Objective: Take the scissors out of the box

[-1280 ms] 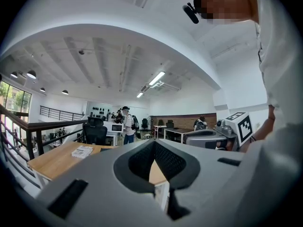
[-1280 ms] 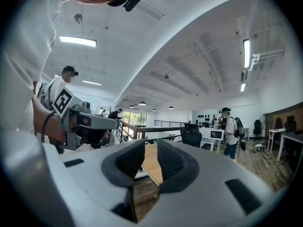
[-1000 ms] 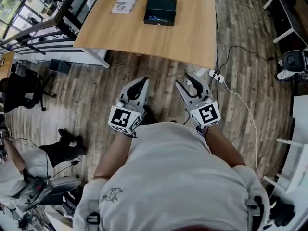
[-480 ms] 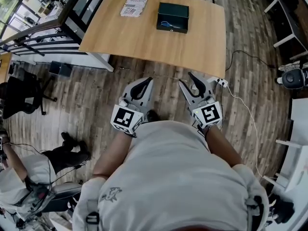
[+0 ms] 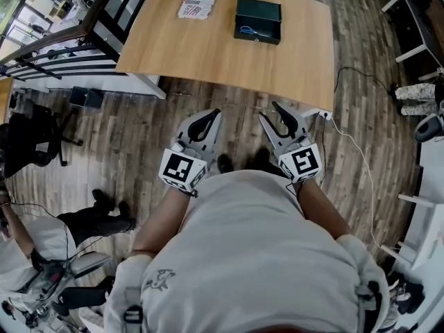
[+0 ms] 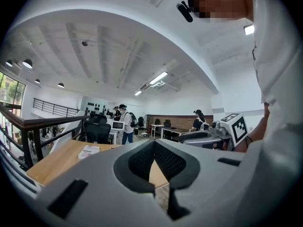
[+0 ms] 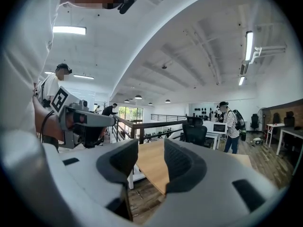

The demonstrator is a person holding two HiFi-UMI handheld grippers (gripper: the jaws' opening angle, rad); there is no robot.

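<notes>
Left hand-held grey two-jaw gripper [image 5: 211, 114] with jaw tips pressed together on nothing; right hand-held grey two-jaw gripper [image 5: 268, 109] with jaws spread and empty, only table edge and floor visible through the gap. Both held low over the brown wood-plank floor [image 5: 139, 130], just short of the near edge of the light wooden table [image 5: 208, 54], pointing toward it. Blue-handled scissors [image 5: 247, 29] lying flat inside the open dark green rectangular box [image 5: 267, 11], toward its near-left inside corner; box set near the far edge of the table, toward the far right corner, with a printed white sheet [image 5: 198, 2] to its left. Scissors well apart from both grippers, across the full depth of the table, roughly ahead of the right one. Probably light and rigid, with thin, slick blades, so likely to slip if pinched there; better taken across the handle loops or at the pivot, then lifted straight up clear of the box wall.
</notes>
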